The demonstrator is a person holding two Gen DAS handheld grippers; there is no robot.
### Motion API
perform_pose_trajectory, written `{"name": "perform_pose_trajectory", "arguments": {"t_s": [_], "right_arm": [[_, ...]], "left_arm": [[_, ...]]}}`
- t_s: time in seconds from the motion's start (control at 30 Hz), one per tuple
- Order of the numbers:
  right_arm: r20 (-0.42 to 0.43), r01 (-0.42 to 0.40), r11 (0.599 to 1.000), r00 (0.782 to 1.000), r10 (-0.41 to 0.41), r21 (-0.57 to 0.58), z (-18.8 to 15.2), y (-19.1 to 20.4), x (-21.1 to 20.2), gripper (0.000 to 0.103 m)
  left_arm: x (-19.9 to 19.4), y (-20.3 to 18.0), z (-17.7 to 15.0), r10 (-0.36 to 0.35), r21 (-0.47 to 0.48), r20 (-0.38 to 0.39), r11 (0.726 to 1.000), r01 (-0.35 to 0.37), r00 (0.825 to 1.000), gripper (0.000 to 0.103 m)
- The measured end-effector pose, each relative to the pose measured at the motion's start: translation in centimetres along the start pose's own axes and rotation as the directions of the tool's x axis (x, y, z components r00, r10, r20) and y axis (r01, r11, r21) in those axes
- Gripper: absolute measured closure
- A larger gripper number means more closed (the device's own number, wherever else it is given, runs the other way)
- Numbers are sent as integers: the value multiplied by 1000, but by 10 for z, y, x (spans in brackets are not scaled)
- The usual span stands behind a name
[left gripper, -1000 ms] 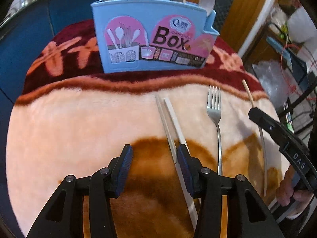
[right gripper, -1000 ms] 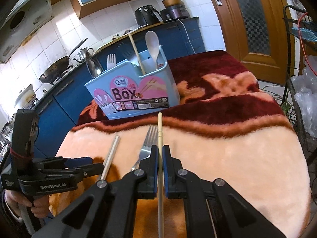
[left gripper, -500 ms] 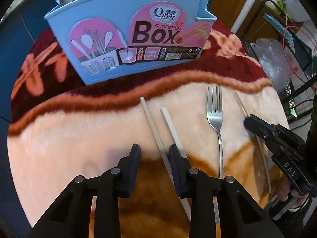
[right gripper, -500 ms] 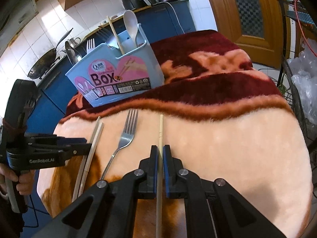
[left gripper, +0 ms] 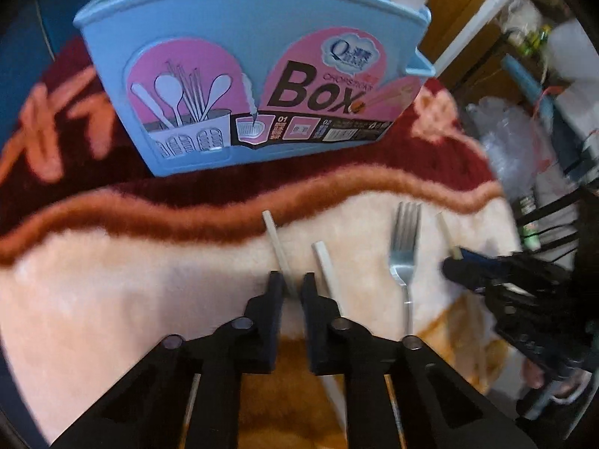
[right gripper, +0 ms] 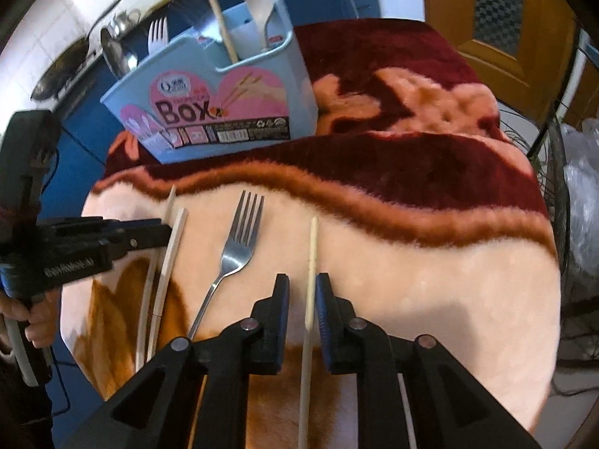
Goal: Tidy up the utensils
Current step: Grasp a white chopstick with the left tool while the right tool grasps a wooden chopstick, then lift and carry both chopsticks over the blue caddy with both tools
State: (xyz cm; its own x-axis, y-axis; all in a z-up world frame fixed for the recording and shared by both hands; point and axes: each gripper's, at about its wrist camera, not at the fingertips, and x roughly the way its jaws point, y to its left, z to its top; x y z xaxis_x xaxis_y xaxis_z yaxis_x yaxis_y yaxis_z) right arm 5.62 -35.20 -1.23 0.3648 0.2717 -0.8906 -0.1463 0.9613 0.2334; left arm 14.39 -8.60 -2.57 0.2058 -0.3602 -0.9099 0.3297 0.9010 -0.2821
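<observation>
Both grippers have shifted: the left gripper [left gripper: 291, 284] has just been closing on a chopstick, the right gripper [right gripper: 302, 287] has just been opening off another.

Left jaws pinch the leftmost pale wooden chopstick [left gripper: 276, 241], its twin [left gripper: 325, 263] lying free just beside the right finger. Right jaws stand parted around a thin pale bamboo chopstick [right gripper: 311, 258], pads clear of it, the stick resting on the peach-and-maroon fleece blanket [right gripper: 430, 262]. Each stick's long axis runs along its gripper's fingers, toward the light-blue plastic utensil box [left gripper: 243, 86] straight ahead. A steel fork [right gripper: 239, 239] lies between the two grippers. I judge the left hand nearer the box for the coming lift.
</observation>
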Motion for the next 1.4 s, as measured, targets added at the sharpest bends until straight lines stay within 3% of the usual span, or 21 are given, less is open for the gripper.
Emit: {"name": "perform_pose_trajectory", "arguments": {"t_s": [0.13, 0.2, 0.4, 0.57, 0.7, 0.9, 1.07, 1.17, 1.3, 1.37, 1.4], "right_arm": [[-20, 6, 1000, 1000, -6, -2, 4, 1, 2, 86], [-9, 22, 1000, 1000, -22, 1, 4, 1, 1, 96], [105, 14, 1000, 994, -16, 16, -2, 5, -15, 96], [254, -22, 1000, 967, 17, 20, -5, 17, -44, 96], [376, -25, 1000, 926, 28, -13, -6, 31, -68, 96], [540, -39, 998, 839, 58, -45, -1, 47, -101, 96], [633, -57, 996, 769, 88, -69, 16, 51, -116, 96], [678, -55, 994, 728, 102, -91, 29, 53, -121, 96], [713, -62, 991, 689, 129, -119, 45, 54, -123, 96], [736, -62, 990, 663, 135, -126, 56, 54, -123, 96], [745, -63, 990, 652, 139, -130, 60, 54, -122, 96]], "left_arm": [[-6, 25, -10, -100, -95, 36, 990, 103, 994, 99], [-12, 29, -16, -96, -99, 61, 990, 102, 994, 99], [-46, 32, -37, -87, -73, 195, 992, 102, 977, 99], [-75, 24, -42, -35, -32, 318, 998, 48, 948, 99], [-105, 19, -43, -29, 6, 447, 1000, 29, 894, 99], [-135, 12, -32, -48, 40, 589, 999, 30, 807, 99], [-159, 0, -19, 0, 69, 713, 995, -70, 701, 99], [-171, -5, -8, 4, 70, 764, 994, -88, 645, 99], [-181, -6, 10, 15, 52, 821, 994, -101, 571, 99], [-183, -5, 17, 26, 37, 848, 994, -107, 529, 99], [-184, -4, 22, 35, 25, 866, 993, -114, 499, 99]]}}
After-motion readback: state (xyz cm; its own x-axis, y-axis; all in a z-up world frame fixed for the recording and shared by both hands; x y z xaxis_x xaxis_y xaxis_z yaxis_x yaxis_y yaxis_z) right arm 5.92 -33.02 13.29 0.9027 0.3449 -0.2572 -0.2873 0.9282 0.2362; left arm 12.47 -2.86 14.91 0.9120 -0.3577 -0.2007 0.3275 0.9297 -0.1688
